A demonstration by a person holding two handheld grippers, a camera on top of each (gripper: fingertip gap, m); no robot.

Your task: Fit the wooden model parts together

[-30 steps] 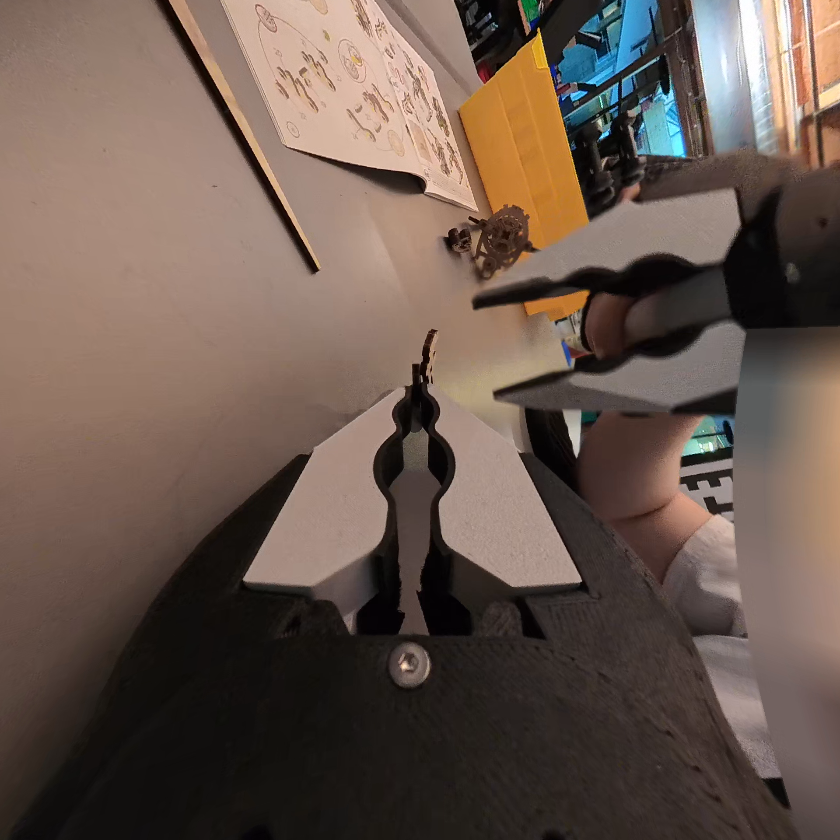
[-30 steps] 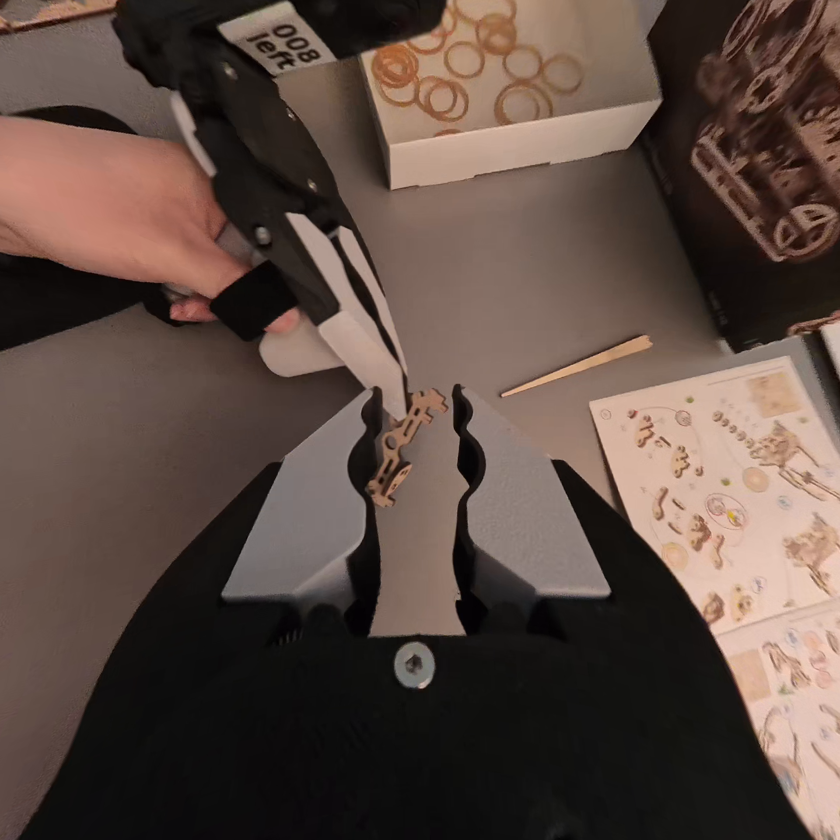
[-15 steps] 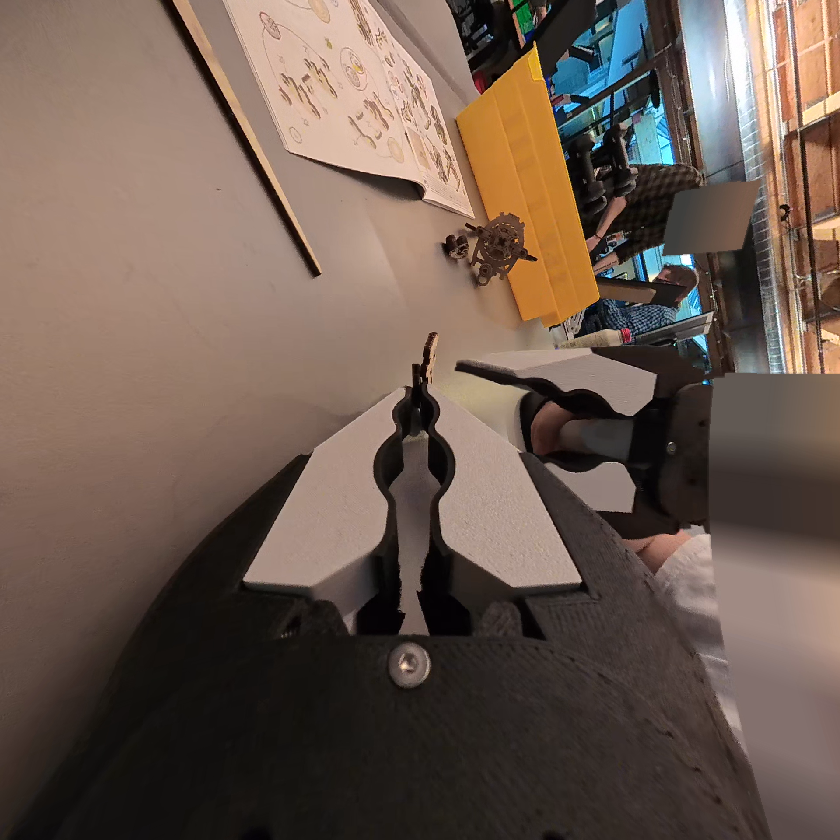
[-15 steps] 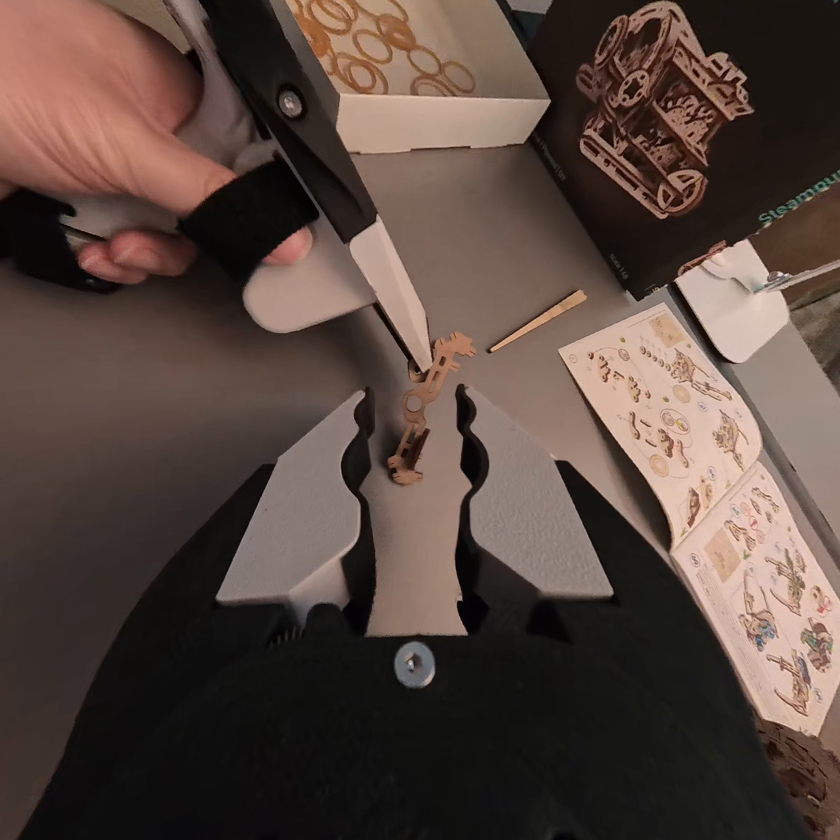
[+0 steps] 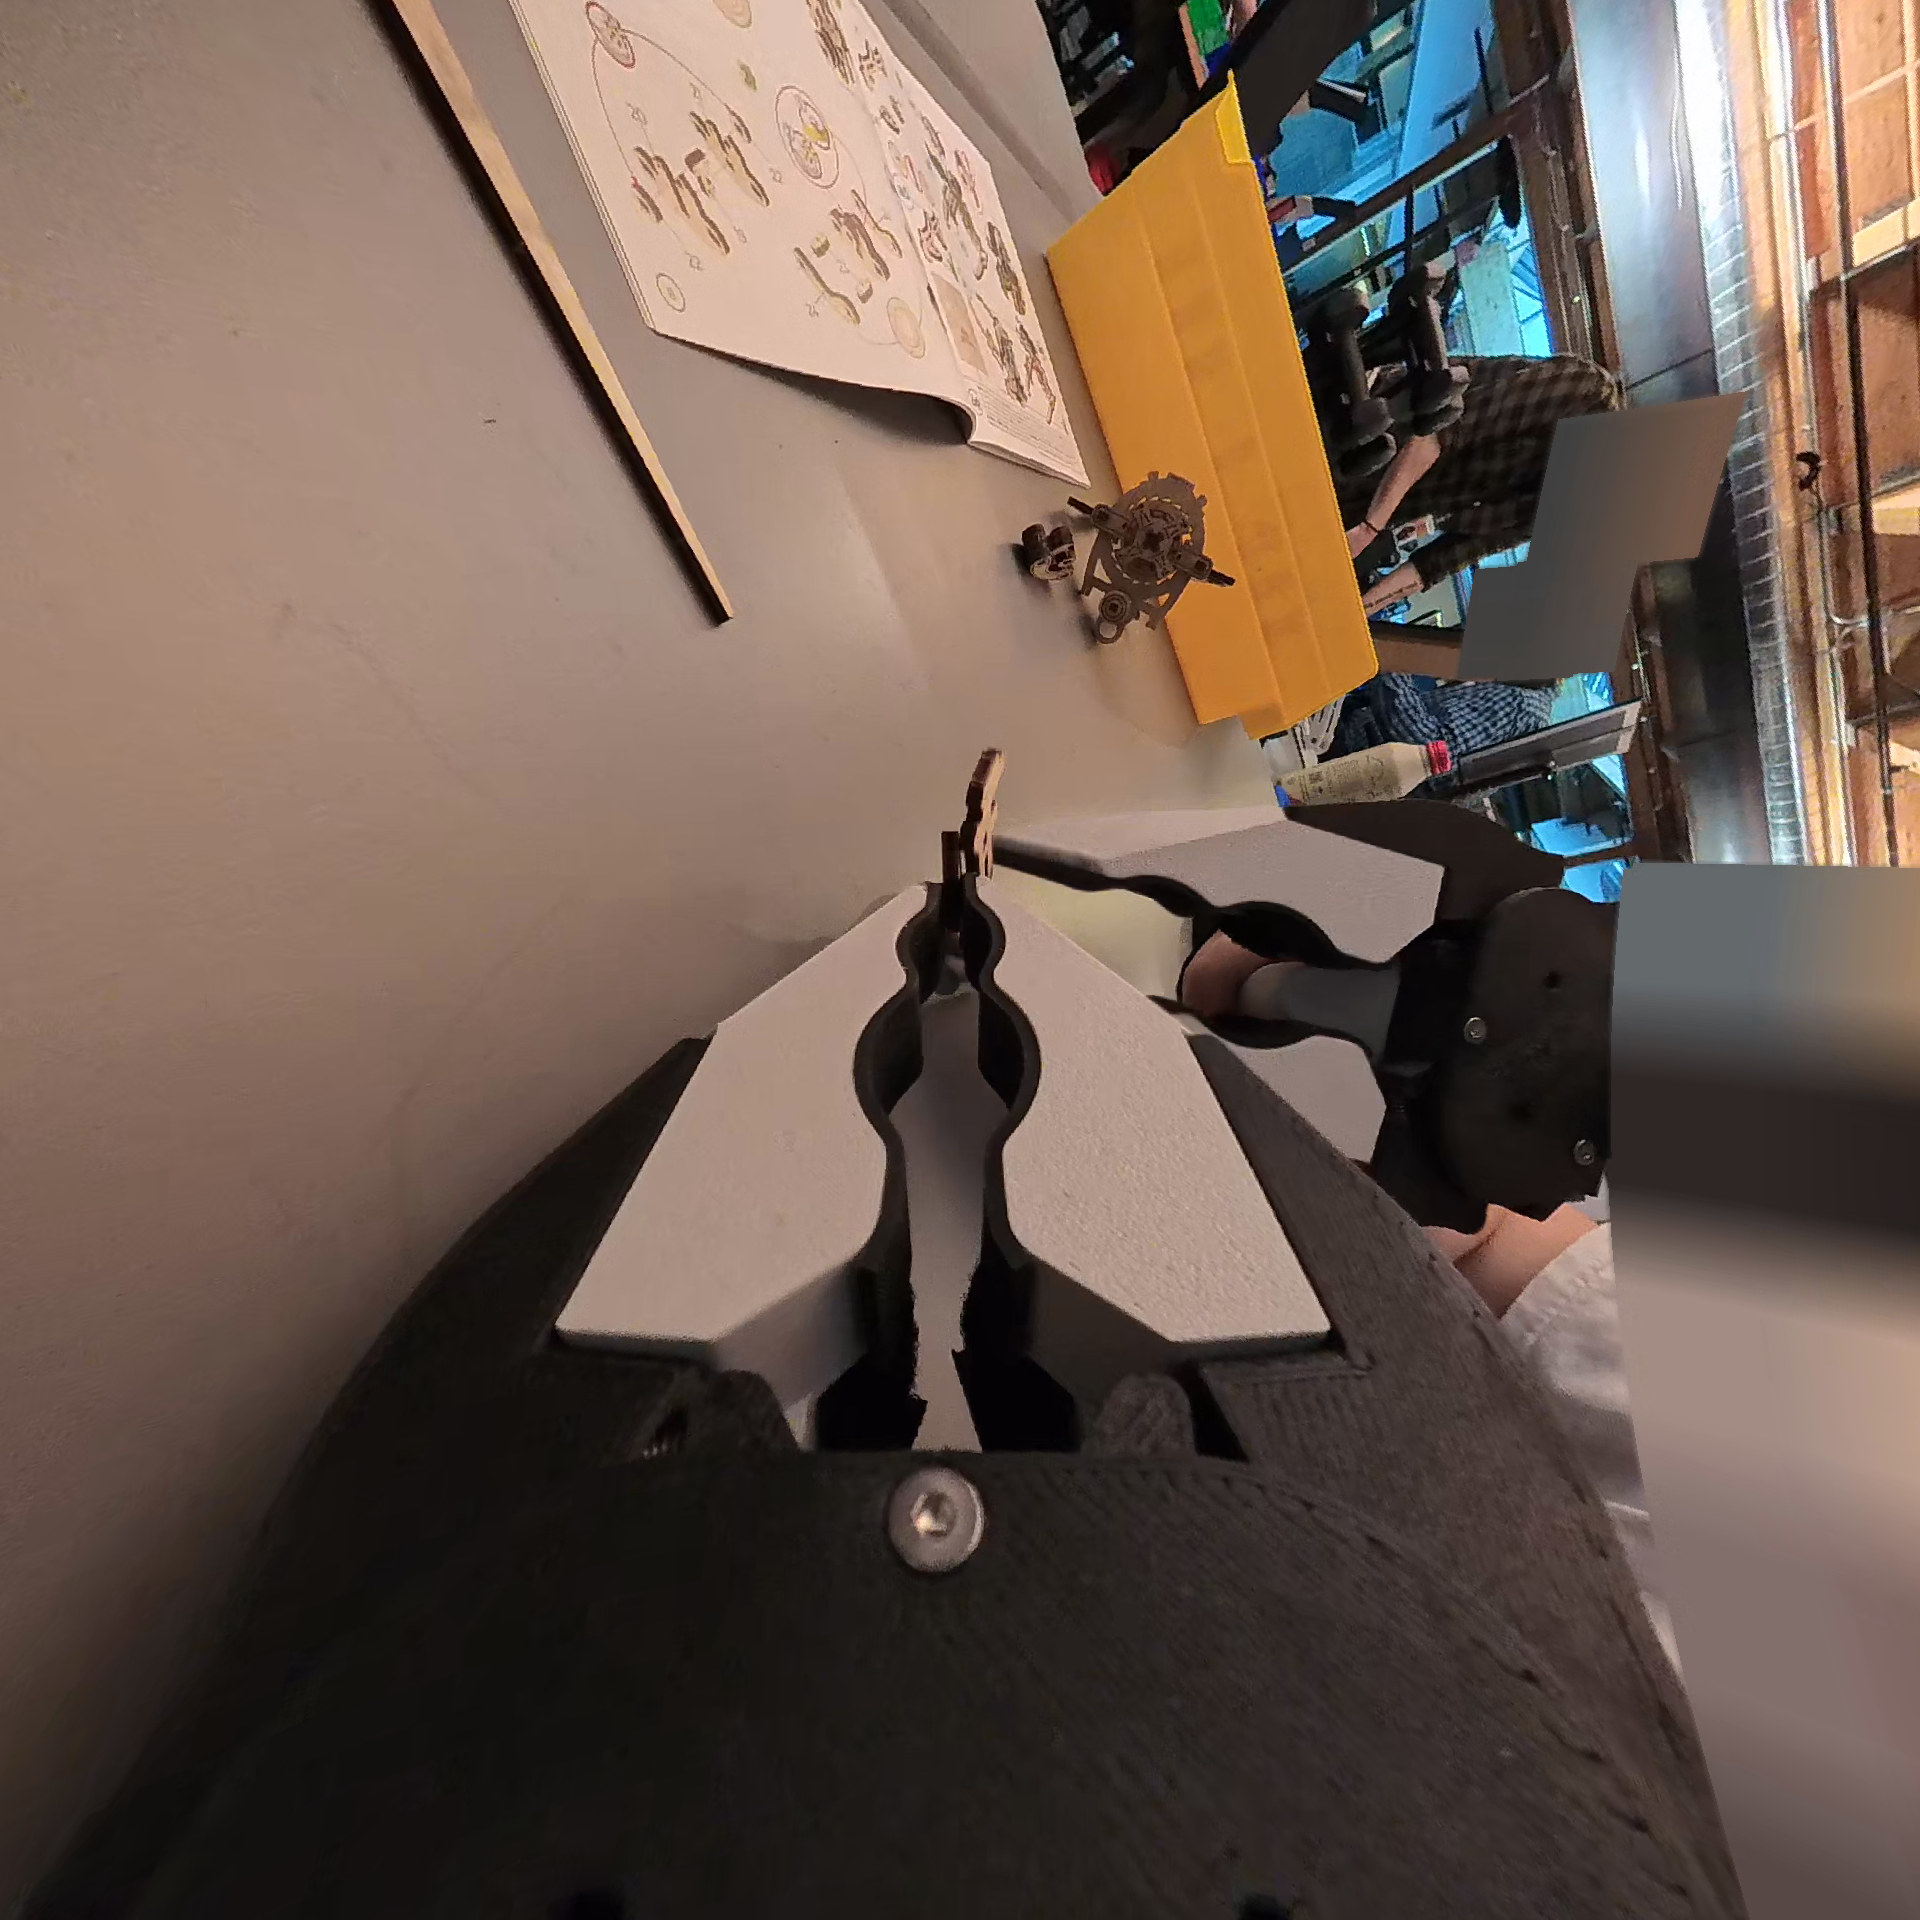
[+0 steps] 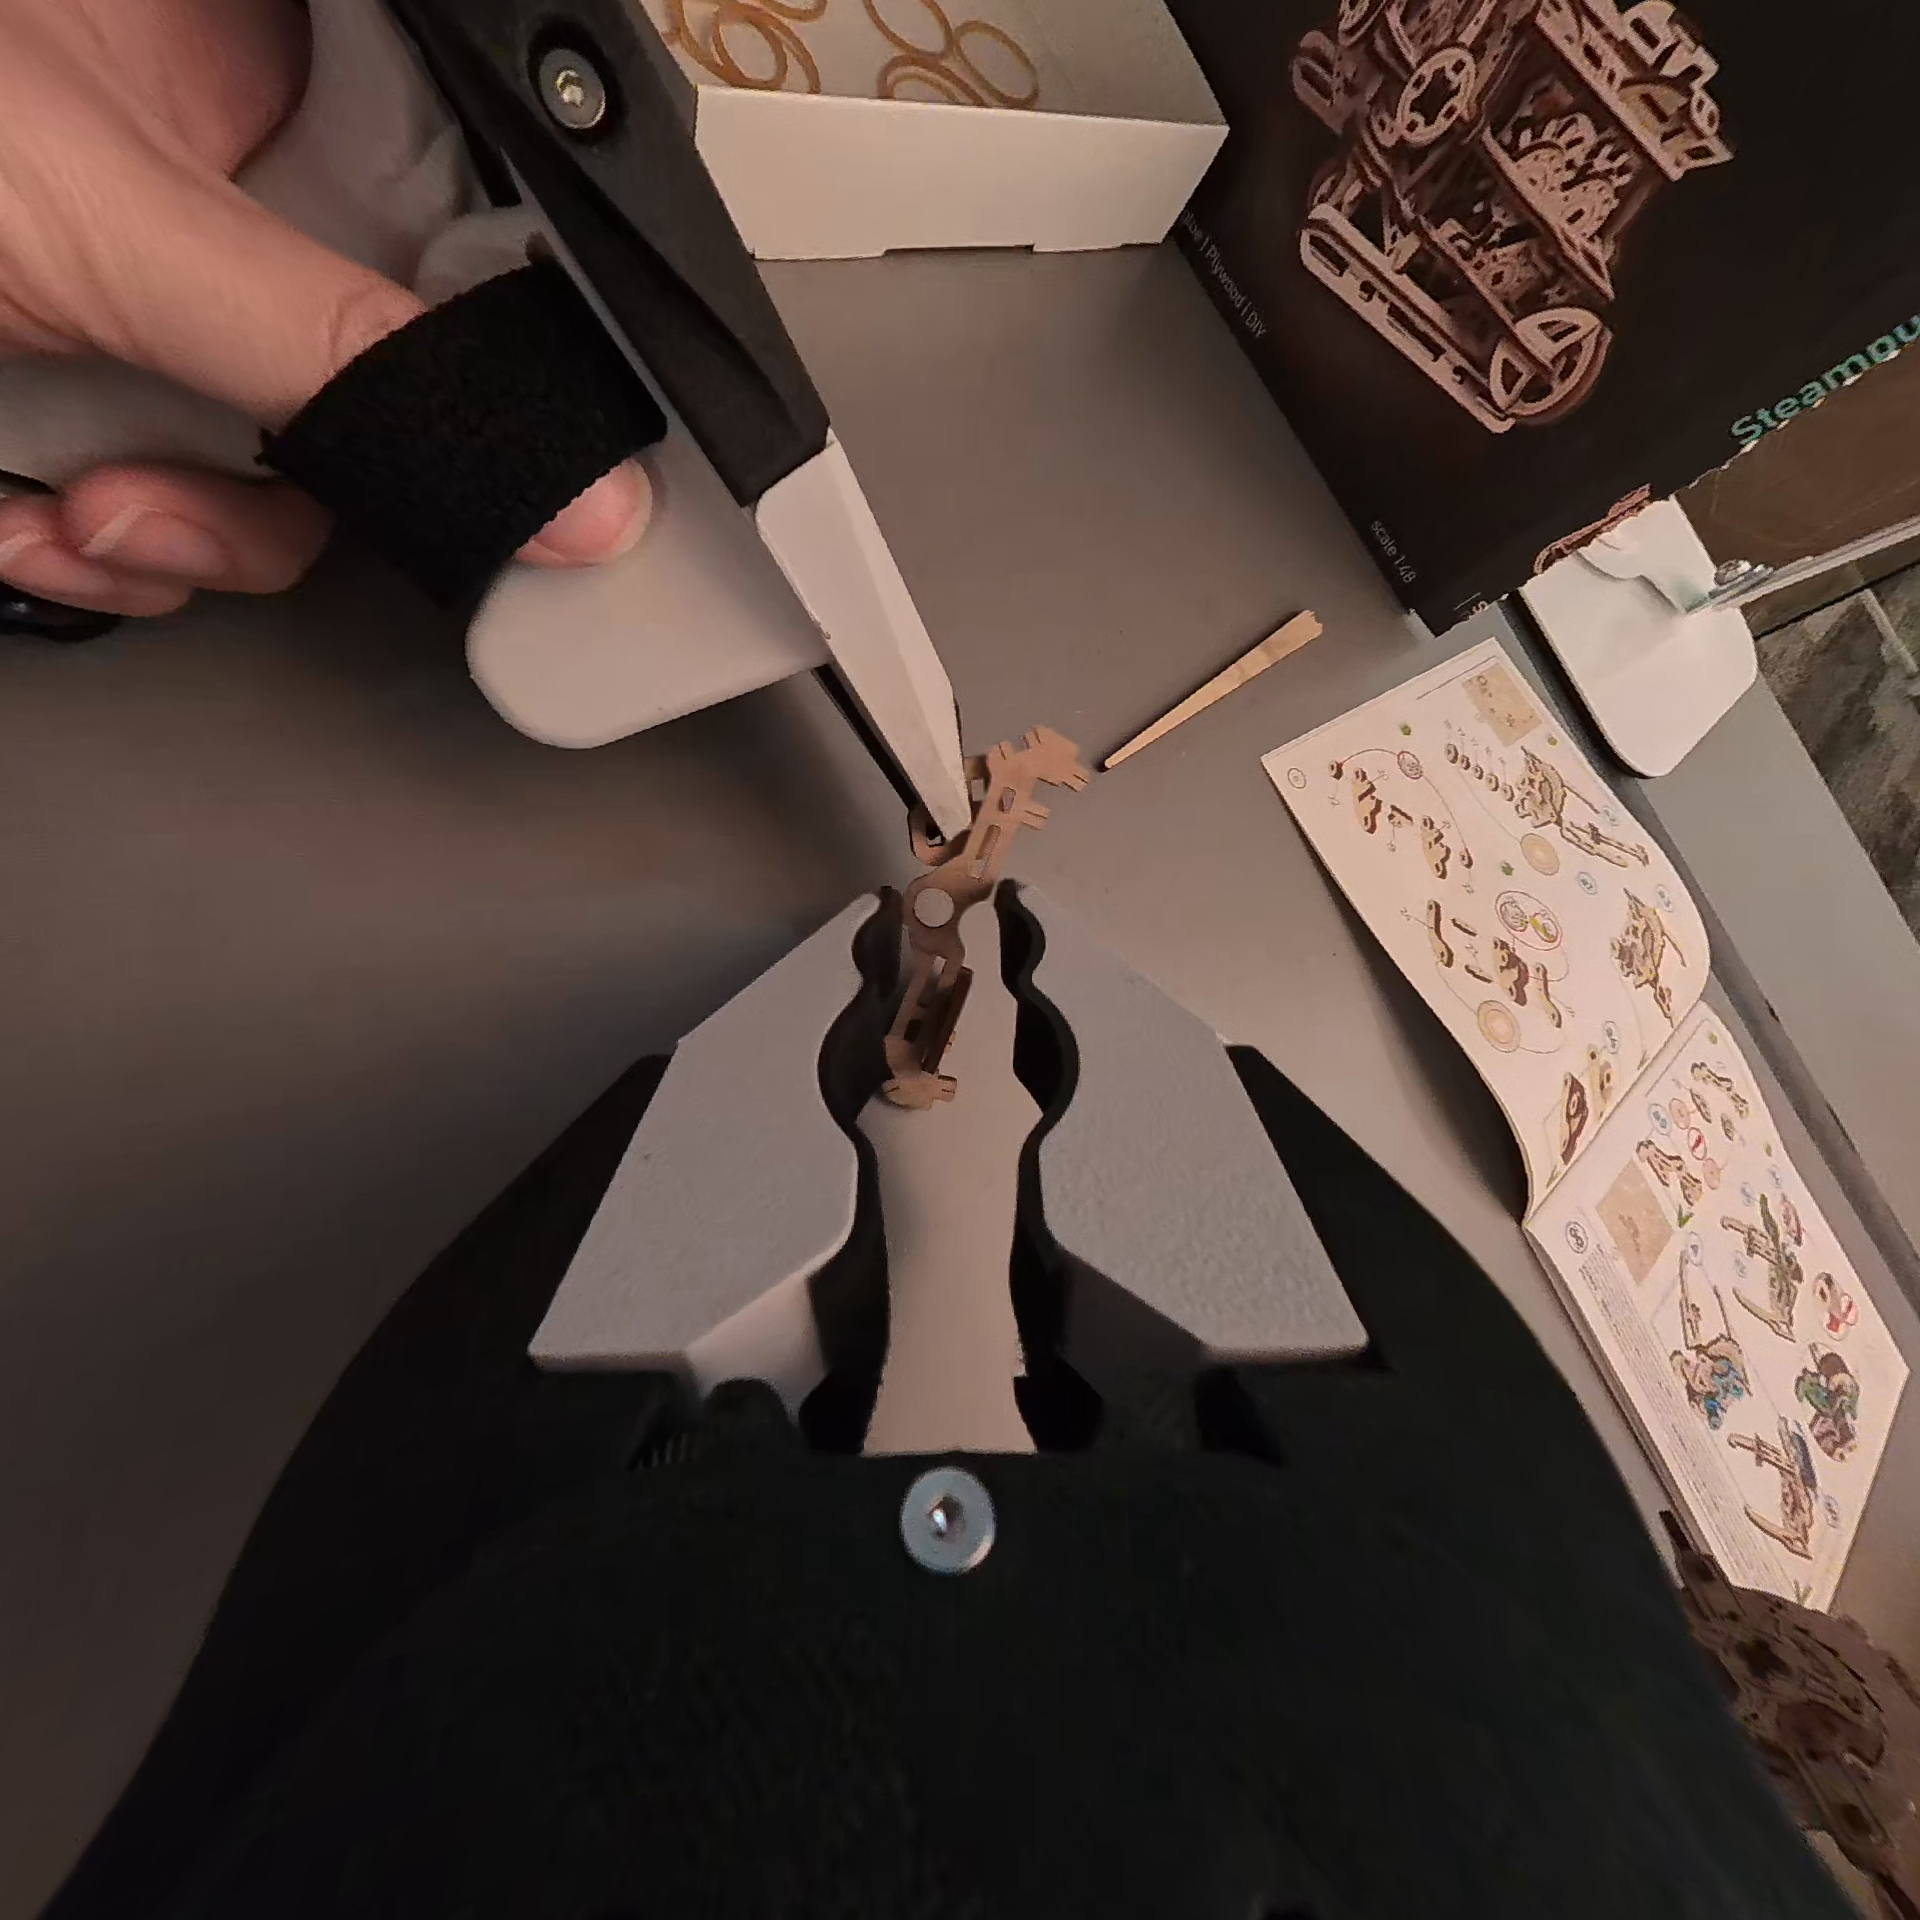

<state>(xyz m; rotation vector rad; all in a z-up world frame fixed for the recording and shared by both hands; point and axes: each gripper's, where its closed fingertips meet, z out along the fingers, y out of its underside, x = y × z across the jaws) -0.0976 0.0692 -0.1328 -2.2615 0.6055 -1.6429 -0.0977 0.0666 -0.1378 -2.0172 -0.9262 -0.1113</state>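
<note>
1. While the left wrist view looks along its own fingers, the left hand-held gripper (image 5: 961, 894) is clamped on the thin wooden linkage piece (image 5: 977, 821), seen edge-on; only a notched tip pokes out past the fingertips.
2. Just right of that piece, the right hand-held gripper (image 5: 1049, 862) comes in from the side with its jaws apart, one fingertip almost at the wood. Beyond the piece, near the yellow bin (image 5: 1216, 416), sits a small geared sub-assembly (image 5: 1143, 551) on the grey desk (image 5: 312, 727); the instruction booklet (image 5: 810, 208) lies farther off.
3. Seen from the right wrist view, the piece (image 6: 961, 914) shows flat-on: two slotted laser-cut strips joined at a round pivot. The left hand-held gripper (image 6: 935, 821) pinches it just above the pivot, and its lower strip hangs between the spread fingers of the right hand-held gripper (image 6: 940, 904), which close on nothing.
4. Beyond the piece lie a loose wooden stick (image 6: 1205, 696), the white tray of rings (image 6: 935, 197) and the dark model box (image 6: 1507, 260).
5. Handling, as I judge it: the piece is very light, stiff across its flat faces but brittle at the tabs and slots, and free to swing at the pivot. The right fingers would do best to take the lower strip on its flat faces, mid-length, clear of the end tabs, with gentle pressure.
</note>
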